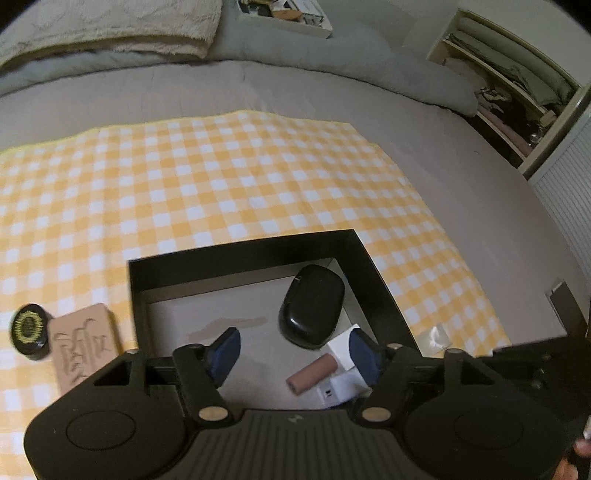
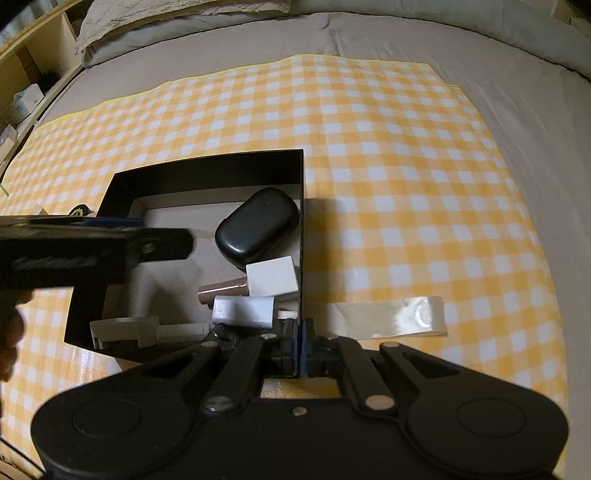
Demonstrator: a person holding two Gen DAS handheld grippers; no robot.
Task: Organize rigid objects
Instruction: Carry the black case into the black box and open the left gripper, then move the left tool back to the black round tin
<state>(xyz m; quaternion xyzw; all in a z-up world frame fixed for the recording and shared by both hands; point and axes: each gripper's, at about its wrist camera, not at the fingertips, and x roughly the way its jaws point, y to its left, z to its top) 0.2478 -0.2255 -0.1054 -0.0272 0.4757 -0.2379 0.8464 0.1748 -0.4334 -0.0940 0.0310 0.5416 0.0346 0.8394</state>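
Note:
A black open box (image 1: 243,247) (image 2: 207,166) with a pale floor sits on the yellow checked cloth (image 2: 406,184). Inside lie a black oval case (image 1: 312,304) (image 2: 256,227), a pinkish-brown tube (image 1: 312,374) (image 2: 221,290), a white cube (image 2: 271,280) and a grey-white block (image 2: 243,310). My left gripper (image 1: 291,334) hangs open above the box's floor, with nothing between its blue pads. My right gripper (image 2: 301,347) is shut on the box's right wall near its front corner. Left of the box lie a round black tin with a gold pattern (image 1: 30,330) and a tan box (image 1: 83,343).
A clear shiny strip (image 2: 391,317) lies on the cloth right of the box. The cloth covers a grey bed with a folded blanket (image 1: 110,29) at the back. Open shelves (image 1: 509,92) stand at the far right. A hand (image 2: 11,332) shows at the left edge.

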